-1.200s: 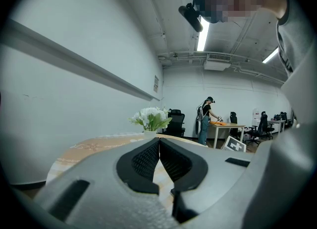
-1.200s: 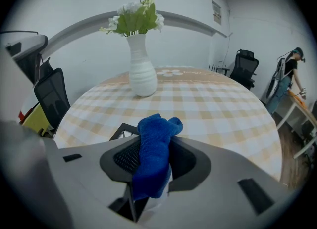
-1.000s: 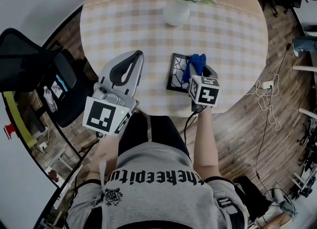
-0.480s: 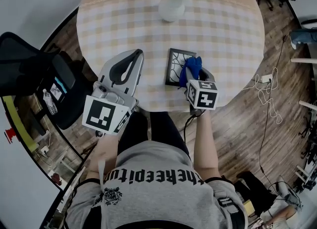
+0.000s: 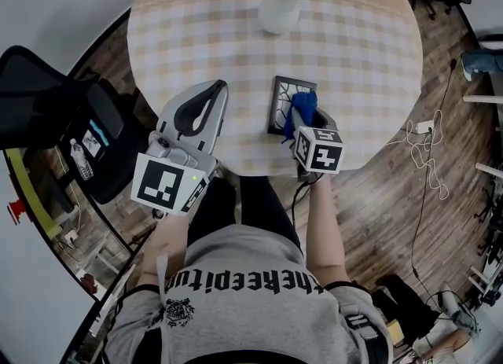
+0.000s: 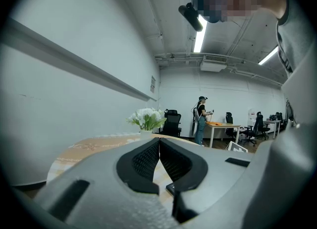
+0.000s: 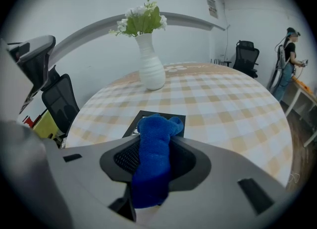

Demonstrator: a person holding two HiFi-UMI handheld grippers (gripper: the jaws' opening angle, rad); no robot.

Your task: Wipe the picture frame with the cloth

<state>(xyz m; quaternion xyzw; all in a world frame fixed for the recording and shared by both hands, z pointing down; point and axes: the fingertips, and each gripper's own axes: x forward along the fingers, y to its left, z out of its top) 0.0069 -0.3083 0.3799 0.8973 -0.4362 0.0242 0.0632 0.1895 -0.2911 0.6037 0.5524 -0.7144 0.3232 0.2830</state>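
A dark picture frame [image 5: 284, 97] lies flat on the checked round table [image 5: 354, 48], near its front edge. My right gripper [image 5: 302, 119] is shut on a blue cloth [image 5: 302, 106], and the bunched cloth rests on the frame's right side. In the right gripper view the cloth [image 7: 152, 146] fills the jaws of the right gripper [image 7: 153, 160], and the frame [image 7: 132, 125] shows just beyond it. My left gripper [image 5: 221, 86] hangs over the table's front left edge, apart from the frame. In its own view the left gripper [image 6: 159, 141] is shut with nothing in it.
A white vase of white flowers [image 5: 279, 7] stands at the table's far side, also in the right gripper view [image 7: 150, 69]. A black office chair [image 5: 47, 111] is at the left. Cables [image 5: 424, 150] lie on the wooden floor at the right. A person [image 6: 200, 119] stands far off.
The right gripper has slid the cloth a little toward me and to the left over the frame. The left gripper has stayed put.
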